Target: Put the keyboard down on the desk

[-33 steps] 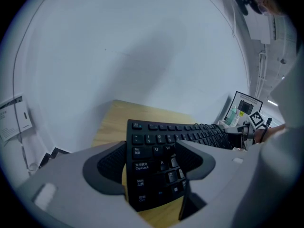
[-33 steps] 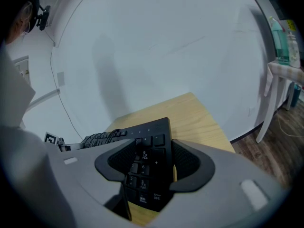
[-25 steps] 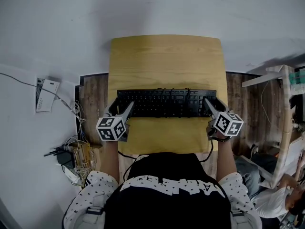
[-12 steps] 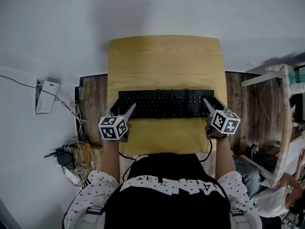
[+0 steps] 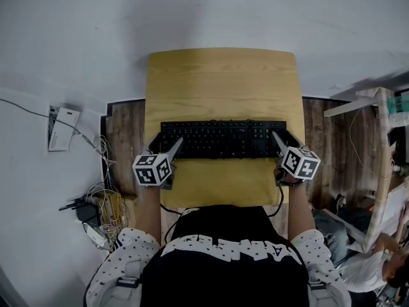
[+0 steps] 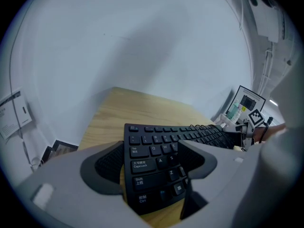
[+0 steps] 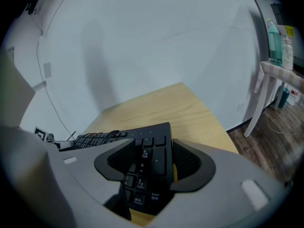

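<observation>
Off to the left of the left hand-held gripper (image 5: 172, 148), a white box (image 5: 62, 128) is showing with a thin cable running to it. A tangle of cables (image 5: 102, 204) is lying just below and left of that gripper. The left hand-held gripper itself is pinching the left end of the black keyboard (image 5: 223, 138). In the left gripper view its jaws are closing on that end (image 6: 152, 163), one pad against the outer edge and the other lying over the letter keys beside Caps Lock and Shift.

Between the two grippers the keyboard is stretching level across the light wooden tabletop (image 5: 223, 82), over the half nearer the person (whether it is touching the wood or hanging just above it, I cannot tell). Beyond both grippers the far half of the tabletop is running up to a pale wall.

At the keyboard's right end, the right hand-held gripper (image 5: 277, 139) is clamping the number-pad side. The right gripper view shows its jaws (image 7: 152, 163) pressing in on the keyboard from either side of the digit keys. Further right of this gripper, a white rack (image 5: 382, 142) is standing on dark wooden floorboards (image 5: 319, 139).
</observation>
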